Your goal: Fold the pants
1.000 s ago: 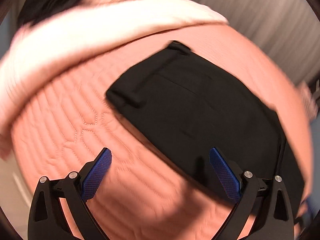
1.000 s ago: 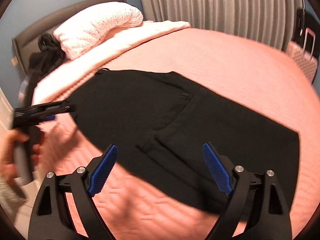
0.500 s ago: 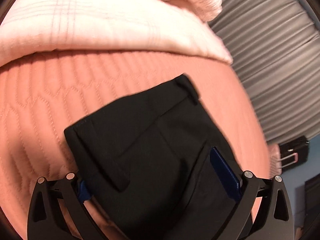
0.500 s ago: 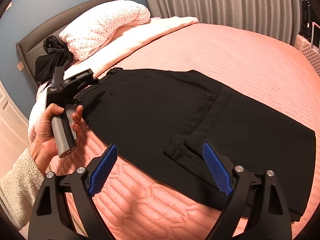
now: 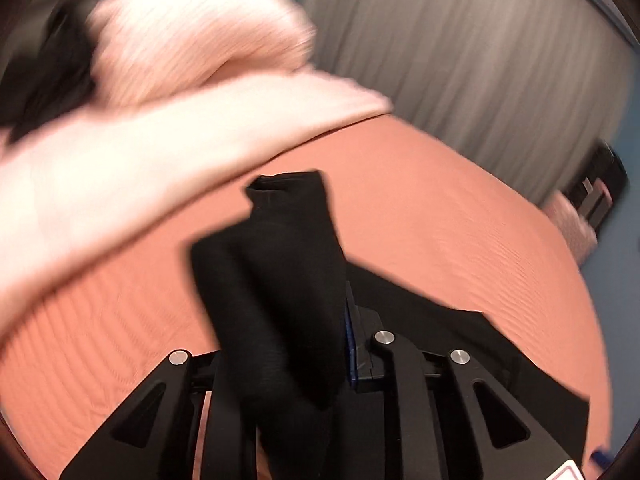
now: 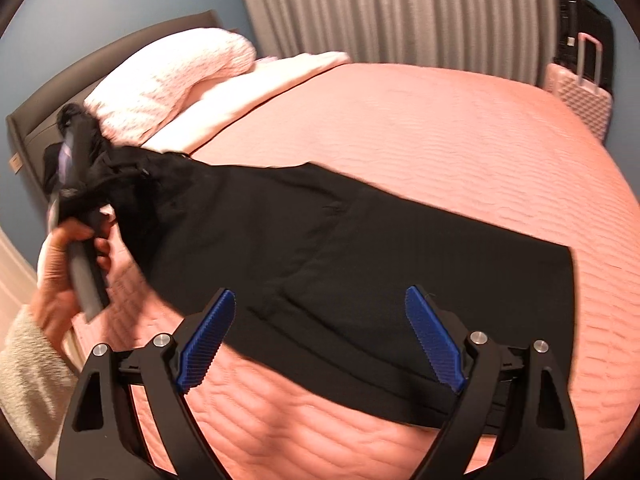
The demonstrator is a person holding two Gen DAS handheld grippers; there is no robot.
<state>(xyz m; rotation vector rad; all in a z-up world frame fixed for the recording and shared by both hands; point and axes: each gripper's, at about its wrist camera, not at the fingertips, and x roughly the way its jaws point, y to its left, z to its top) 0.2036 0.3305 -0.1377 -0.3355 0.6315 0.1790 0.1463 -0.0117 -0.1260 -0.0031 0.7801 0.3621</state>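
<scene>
Black pants (image 6: pixel 360 248) lie partly folded on the pink quilted bed (image 6: pixel 460 132). My left gripper (image 5: pixel 304 344) is shut on the left end of the pants (image 5: pixel 280 280) and holds it lifted off the bed; it also shows in the right wrist view (image 6: pixel 80 176), held by a hand. My right gripper (image 6: pixel 324 336) is open and empty, hovering just above the near edge of the pants, with its blue pads (image 6: pixel 434 338) wide apart.
A white pillow (image 6: pixel 168 80) and a pale folded blanket (image 6: pixel 256 88) lie at the head of the bed, with dark clothing (image 6: pixel 56 156) by the headboard. Grey curtains (image 6: pixel 400 8) hang behind. A pink suitcase (image 6: pixel 580 96) stands at the far right.
My left gripper has closed on the left end of the pants and raised it off the bed. My right gripper stays open over the near edge.
</scene>
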